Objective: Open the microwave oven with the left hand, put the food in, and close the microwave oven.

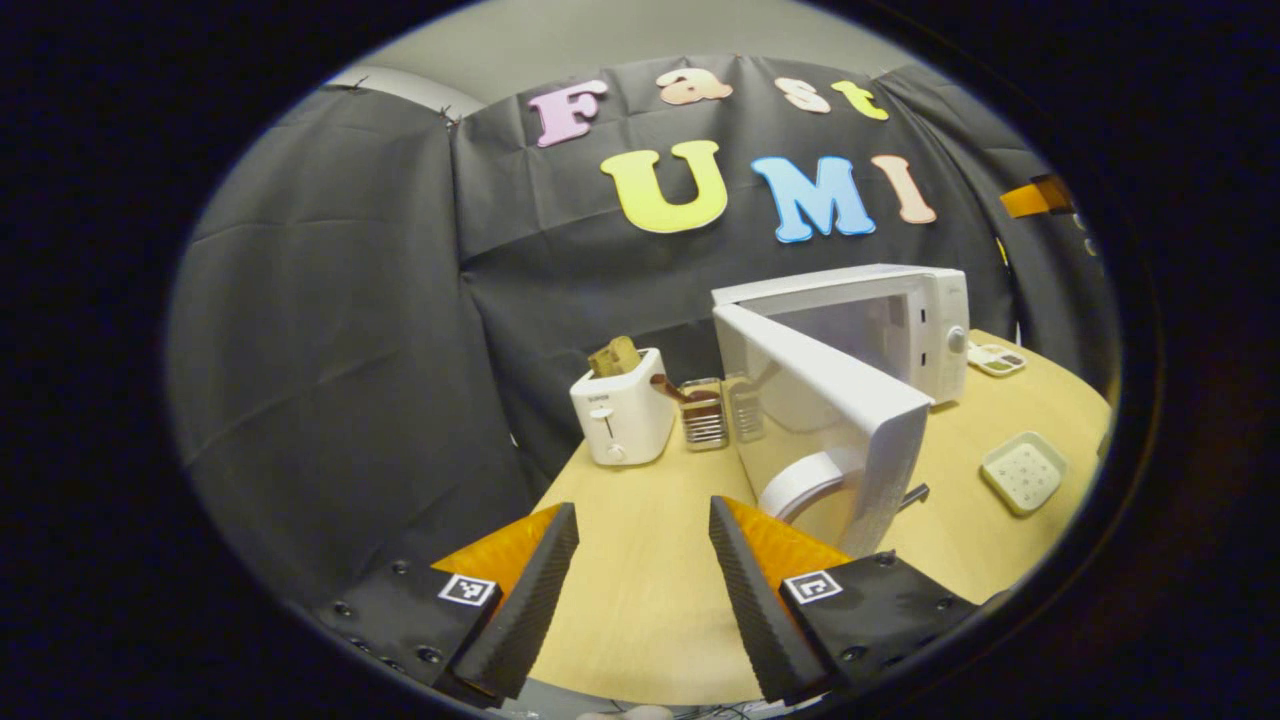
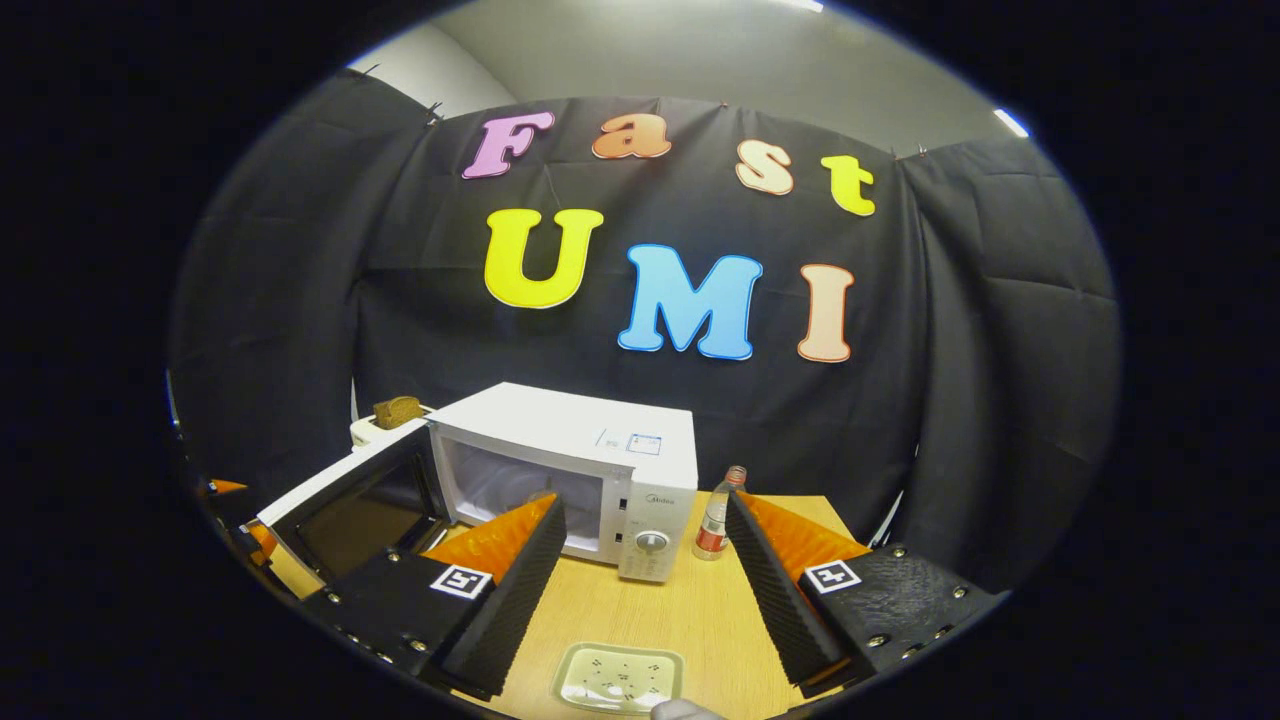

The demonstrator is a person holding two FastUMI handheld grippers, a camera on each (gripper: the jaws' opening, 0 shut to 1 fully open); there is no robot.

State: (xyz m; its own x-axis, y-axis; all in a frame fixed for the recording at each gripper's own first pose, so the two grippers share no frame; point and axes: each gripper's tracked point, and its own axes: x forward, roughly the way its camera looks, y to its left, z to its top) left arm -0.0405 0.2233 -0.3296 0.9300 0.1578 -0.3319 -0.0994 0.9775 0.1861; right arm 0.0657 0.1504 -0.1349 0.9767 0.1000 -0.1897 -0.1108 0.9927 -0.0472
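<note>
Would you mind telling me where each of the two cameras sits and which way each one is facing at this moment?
Left gripper view: rides on the left gripper, left of the open microwave door, looking across the table at the toaster and the door's outer face; its own two open fingers show.
Right gripper view: rides on the right gripper, facing the microwave front, a bottle and a tray; its own open fingers show.
Shared: microwave, open door, toaster, table.
</note>
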